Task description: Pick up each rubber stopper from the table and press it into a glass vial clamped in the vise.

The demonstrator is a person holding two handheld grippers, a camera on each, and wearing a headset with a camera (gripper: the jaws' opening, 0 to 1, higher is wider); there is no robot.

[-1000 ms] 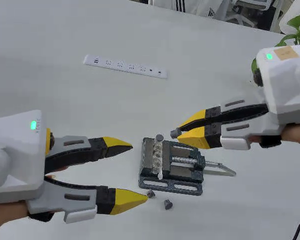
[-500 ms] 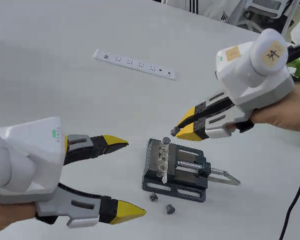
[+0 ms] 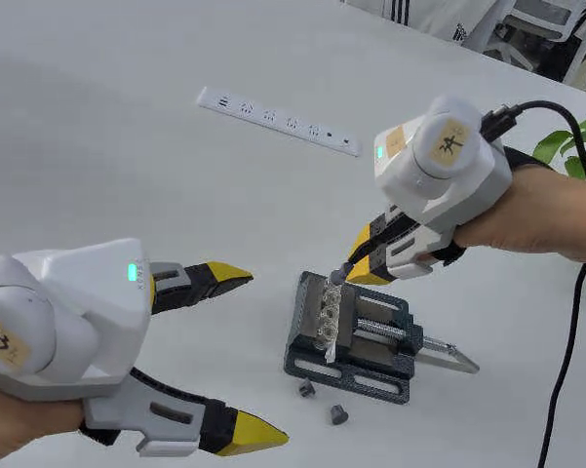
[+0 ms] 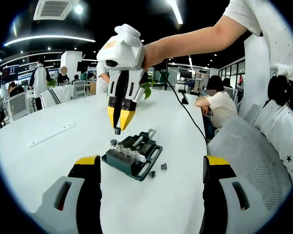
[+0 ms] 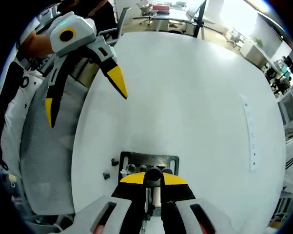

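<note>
The table and the power strip at upper centre are white. The vise is dark grey and its vials are clear. The left gripper and right gripper have white bodies, black-and-grey jaws, yellow tips and a green light each. The stopper between the right gripper's tips is dark grey, like the loose stoppers at lower centre. The cable at the right edge is black.

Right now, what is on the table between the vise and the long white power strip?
Nothing. In the head view the table is bare between the vise and the power strip; the right gripper holds a stopper over the vise.
</note>
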